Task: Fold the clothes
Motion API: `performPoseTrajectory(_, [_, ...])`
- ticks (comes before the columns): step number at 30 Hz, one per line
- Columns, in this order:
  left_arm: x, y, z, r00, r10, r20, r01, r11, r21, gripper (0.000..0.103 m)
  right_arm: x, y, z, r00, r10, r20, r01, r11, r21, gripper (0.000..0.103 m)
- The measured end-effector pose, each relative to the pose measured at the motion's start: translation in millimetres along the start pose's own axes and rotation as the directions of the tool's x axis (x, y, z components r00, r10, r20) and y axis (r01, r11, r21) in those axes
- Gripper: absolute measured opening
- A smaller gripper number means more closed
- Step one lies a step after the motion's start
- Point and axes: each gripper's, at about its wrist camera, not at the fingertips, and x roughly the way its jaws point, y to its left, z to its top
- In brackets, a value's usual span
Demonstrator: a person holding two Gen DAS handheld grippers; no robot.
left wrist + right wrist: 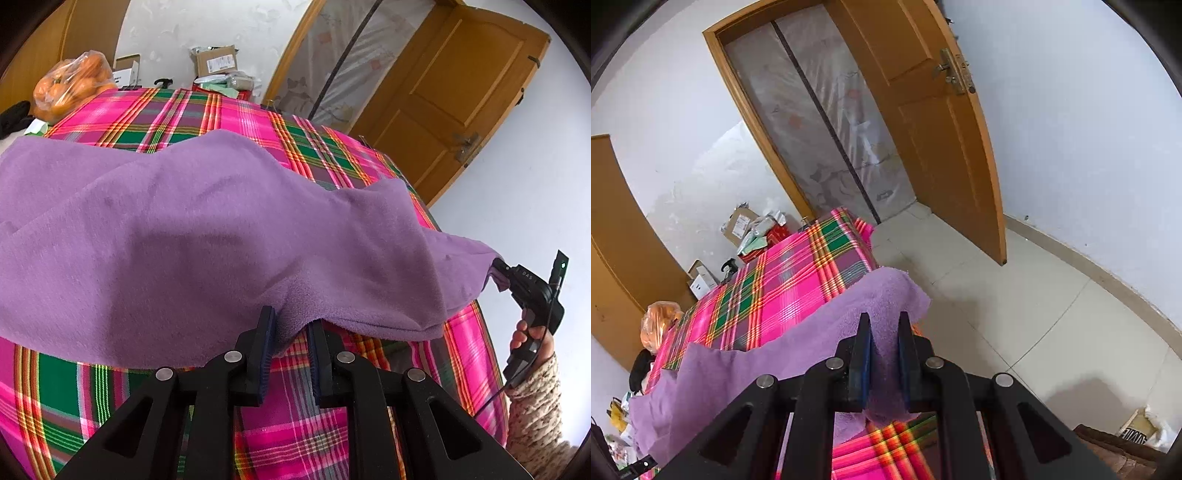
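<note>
Left wrist view: a soft purple fleece garment (207,229) is being held up above the table draped in pink, green and orange plaid cloth (207,110), its far side lying on that cloth. The garment's near hem is being pinched by the left gripper (291,325), its pads nearly closed on the fabric. Further along the same hem, beyond the table's edge, a corner is being clamped by the right gripper (496,267), carried in a person's hand (524,332). Right wrist view: fleece is being squeezed between the pads. Two grips on one edge are judged to be keeping it taut for folding over.
</note>
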Motion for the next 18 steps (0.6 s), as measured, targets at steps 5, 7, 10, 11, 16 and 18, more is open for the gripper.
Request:
performPoseTrajectory(5, [1, 0, 0, 1.000, 0.000, -0.003, 0.000, 1.000, -0.001, 0.016, -1, -11, 1, 1.000, -0.030, 0.007, 0.030, 1.000, 0.007, 0.013])
performPoseTrajectory(7, [2, 0, 0, 1.000, 0.000, -0.004, 0.000, 1.000, -0.001, 0.016, -1, -15, 2, 0.999, -0.043, 0.011, 0.043, 0.999, 0.013, 0.013])
performPoseTrajectory(10, [3, -1, -2, 1.000, 0.002, -0.006, -0.002, 1.000, 0.000, 0.016, 0, -21, 1, 0.998, -0.058, 0.008, 0.058, 0.998, 0.021, 0.013])
performPoseTrajectory(11, [3, -1, -2, 1.000, 0.002, -0.007, -0.002, 1.000, 0.000, 0.016, 1, -23, 1, 0.998, -0.064, 0.007, 0.064, 0.998, 0.022, 0.013])
performPoseTrajectory(16, [5, -2, -5, 1.000, 0.004, -0.013, -0.004, 1.000, 0.001, 0.016, 2, -30, -1, 0.996, -0.084, 0.002, 0.084, 0.996, 0.036, 0.013])
performPoseTrajectory(18, [5, -2, -5, 1.000, 0.004, -0.014, -0.004, 1.000, 0.002, 0.016, 3, -33, -1, 0.996, -0.091, 0.000, 0.091, 0.995, 0.038, 0.013])
